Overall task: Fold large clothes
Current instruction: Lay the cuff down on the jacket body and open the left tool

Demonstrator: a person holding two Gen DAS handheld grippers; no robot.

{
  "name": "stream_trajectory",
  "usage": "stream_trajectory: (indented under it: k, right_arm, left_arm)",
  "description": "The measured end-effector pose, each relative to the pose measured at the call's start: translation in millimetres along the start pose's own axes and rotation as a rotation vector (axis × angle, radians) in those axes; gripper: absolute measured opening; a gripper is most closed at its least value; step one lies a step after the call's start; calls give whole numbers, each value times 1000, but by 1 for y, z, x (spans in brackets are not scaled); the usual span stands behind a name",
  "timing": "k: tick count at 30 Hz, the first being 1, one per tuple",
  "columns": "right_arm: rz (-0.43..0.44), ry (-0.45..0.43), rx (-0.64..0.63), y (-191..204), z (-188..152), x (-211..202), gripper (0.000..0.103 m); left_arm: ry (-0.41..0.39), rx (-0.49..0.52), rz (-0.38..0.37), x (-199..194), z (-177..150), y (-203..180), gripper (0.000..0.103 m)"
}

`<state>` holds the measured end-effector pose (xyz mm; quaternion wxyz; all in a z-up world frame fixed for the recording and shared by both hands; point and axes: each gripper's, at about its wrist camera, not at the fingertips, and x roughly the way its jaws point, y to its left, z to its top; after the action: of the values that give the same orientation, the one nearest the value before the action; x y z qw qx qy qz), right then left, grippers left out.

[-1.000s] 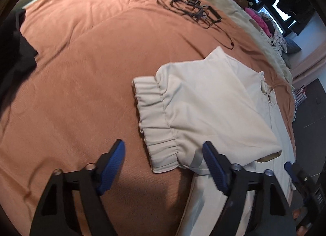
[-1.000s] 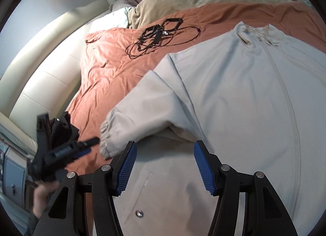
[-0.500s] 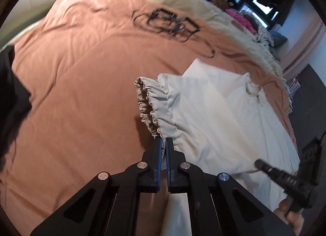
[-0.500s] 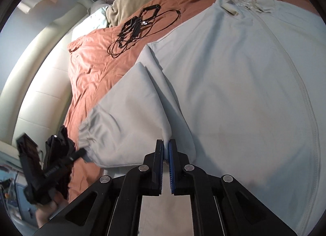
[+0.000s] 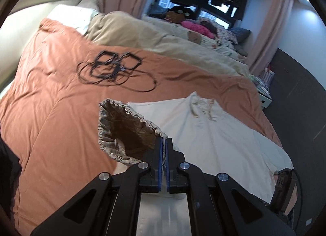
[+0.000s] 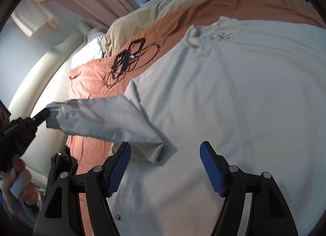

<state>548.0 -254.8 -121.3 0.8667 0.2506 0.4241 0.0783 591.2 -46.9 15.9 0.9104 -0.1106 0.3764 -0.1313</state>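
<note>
Across the orange bedspread (image 6: 214, 9) our limp jacket (image 6: 234, 93) drapes; left gripper (image 5: 163, 142) pinches its cuff (image 5: 114, 117), right gripper (image 6: 165, 152), just reopened, stands spread and empty

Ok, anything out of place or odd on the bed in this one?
Yes: a tangle of black cables lies loose on the orange cover, just beyond the cream jacket being folded. It belongs to no garment. Nothing looks spilled or damaged.

Left gripper (image 5: 163, 144) closed on the sleeve cuff (image 5: 114, 125), lifted it; right gripper (image 6: 165, 155) pinched the sleeve, then its jaws reopened.
</note>
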Motion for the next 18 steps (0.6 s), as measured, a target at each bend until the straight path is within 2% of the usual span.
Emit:
stream_trajectory:
  k: [8,18]
  right_arm:
    - [-4,-83,68,-63,15,-57,71]
    - [-25,-151,172,-147,13,-113,71]
  left_arm:
    - [15,124,-63,17,8,-93,5]
    - [78,283,-158,50,-20,-203,5]
